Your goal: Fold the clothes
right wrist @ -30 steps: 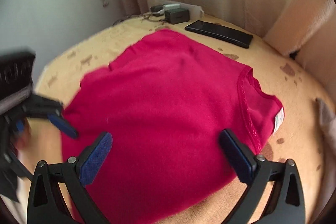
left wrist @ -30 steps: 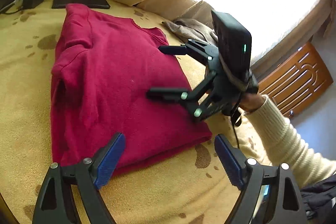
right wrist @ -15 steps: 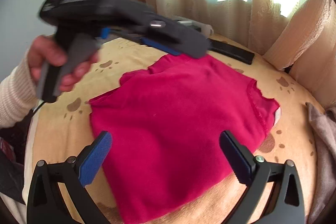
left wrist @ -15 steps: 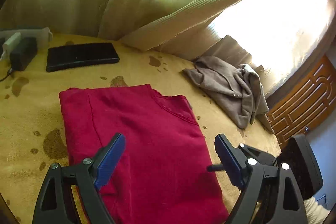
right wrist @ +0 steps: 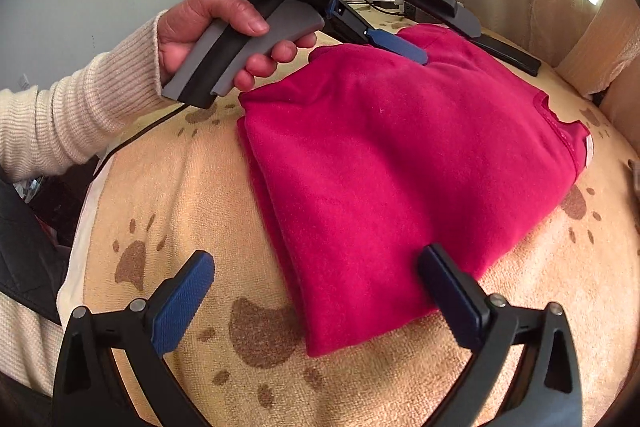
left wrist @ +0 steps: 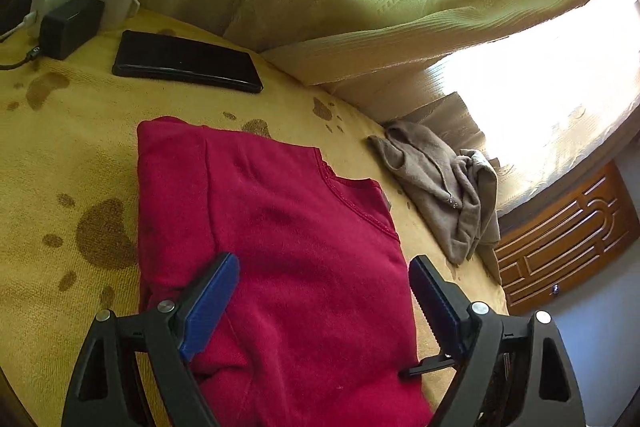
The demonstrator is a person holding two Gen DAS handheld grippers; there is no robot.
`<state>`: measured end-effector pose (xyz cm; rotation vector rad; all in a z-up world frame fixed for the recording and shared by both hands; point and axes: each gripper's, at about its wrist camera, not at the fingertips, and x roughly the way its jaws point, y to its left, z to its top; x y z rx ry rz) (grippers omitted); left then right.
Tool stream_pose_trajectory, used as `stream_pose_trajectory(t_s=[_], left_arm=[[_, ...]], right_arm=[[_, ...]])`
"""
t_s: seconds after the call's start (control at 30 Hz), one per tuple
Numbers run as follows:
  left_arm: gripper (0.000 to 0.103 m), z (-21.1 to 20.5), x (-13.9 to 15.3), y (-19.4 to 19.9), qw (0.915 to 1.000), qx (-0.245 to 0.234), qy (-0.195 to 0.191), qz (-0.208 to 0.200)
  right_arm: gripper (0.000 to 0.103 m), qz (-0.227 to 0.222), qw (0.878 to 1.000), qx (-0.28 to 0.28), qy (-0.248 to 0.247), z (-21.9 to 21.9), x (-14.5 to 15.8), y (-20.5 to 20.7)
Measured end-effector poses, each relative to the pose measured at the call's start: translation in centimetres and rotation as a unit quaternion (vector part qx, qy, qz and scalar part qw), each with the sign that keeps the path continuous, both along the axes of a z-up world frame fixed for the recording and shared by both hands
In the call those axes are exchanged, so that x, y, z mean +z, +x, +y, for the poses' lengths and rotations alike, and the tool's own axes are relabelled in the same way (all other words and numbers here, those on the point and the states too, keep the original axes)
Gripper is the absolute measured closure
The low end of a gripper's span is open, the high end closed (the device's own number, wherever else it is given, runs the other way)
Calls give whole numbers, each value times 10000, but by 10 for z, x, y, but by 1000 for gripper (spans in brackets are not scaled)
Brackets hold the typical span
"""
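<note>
Presumably a light, limp item, the red sweater [right wrist: 400, 163] was judged soft and fleecy, not fragile, unlikely to slip on the towelling beneath, and liable to sag or unfold if lifted by one layer only; a hold was therefore thought best taken at a folded edge or corner, with every layer pinched together, the near corner in the right wrist view or the long side fold in the left wrist view [left wrist: 280, 247] being the likeliest places. It was recorded as lying on a yellow paw-print bed cover [right wrist: 360, 379], already folded into a thick, roughly rectangular packet, sleeves tucked out of sight, a stitched neckline and a small white label showing at its right-hand end. The colour was noted as deep crimson, the surface matt with a faint nap. The left gripper [left wrist: 324, 303] was seen held above the sweater, its blue pads wide apart and nothing between them. The right gripper [right wrist: 316, 303] was seen wide apart likewise, empty, poised over the near corner without touching it. A grey garment [left wrist: 444, 187] was listed as lying crumpled near the curtain, well apart from the sweater
</note>
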<state>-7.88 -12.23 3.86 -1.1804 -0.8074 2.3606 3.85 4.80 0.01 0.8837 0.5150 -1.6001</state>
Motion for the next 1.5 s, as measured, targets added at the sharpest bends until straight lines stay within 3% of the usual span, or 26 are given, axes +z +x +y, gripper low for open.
stream_pose_trajectory(t_s=[0.03, 0.1, 0.2, 0.5, 0.6, 0.7, 0.8, 0.9, 0.97, 1.1, 1.17, 1.3, 1.37, 1.43, 1.5], left_arm=[[14, 1, 2, 8, 10000, -40, 8, -11], [14, 4, 5, 26, 9998, -180, 17, 18], [14, 13, 5, 51, 9993, -358, -126, 37], [14, 22, -11, 84, 9974, -681, -150, -198], [14, 18, -13, 89, 9974, -697, -80, -151], [14, 17, -12, 94, 9974, -698, -118, -120], [14, 18, -8, 99, 9972, -645, -346, -147], [14, 20, 0, 105, 9948, -616, -798, -117], [14, 19, 3, 107, 9943, -572, -899, -89], [14, 0, 3, 103, 9992, -367, -67, -109], [14, -14, -2, 100, 9987, -143, 437, -224], [14, -36, -17, 95, 9945, 303, 877, -496], [14, -40, -21, 95, 9923, 438, 985, -607], [14, -38, -21, 97, 9913, 431, 1037, -679], [14, -33, -18, 100, 9917, 346, 1048, -660]], right_arm=[[1, -72, 10000, -46, 16, 0, 2, -2], [0, -682, 9972, -247, -166, 3, 12, -9], [0, -1220, 9894, -259, -748, 7, 30, -10], [0, -1047, 9944, -33, -120, -3, 9, 23], [0, -1260, 9914, -163, -313, 11, 8, 22], [0, -1127, 9929, -200, -316, 15, 8, 26], [0, -923, 9952, -213, -259, 16, 9, 31], [0, -988, 9940, -277, -376, 27, 3, 28], [0, -997, 9934, -331, -462, 30, 1, 25], [0, -843, 9943, -360, -542, 28, -3, 30], [0, -1042, 9921, -447, -541, 25, 0, 24], [0, -1608, 9760, -1081, -994, 32, 21, -3], [0, -1675, 9637, -1544, -1392, 46, 36, -27], [0, -1881, 9436, -2129, -1699, 64, 46, -59], [0, -2427, 9131, -2874, -1573, 77, 42, -94]])
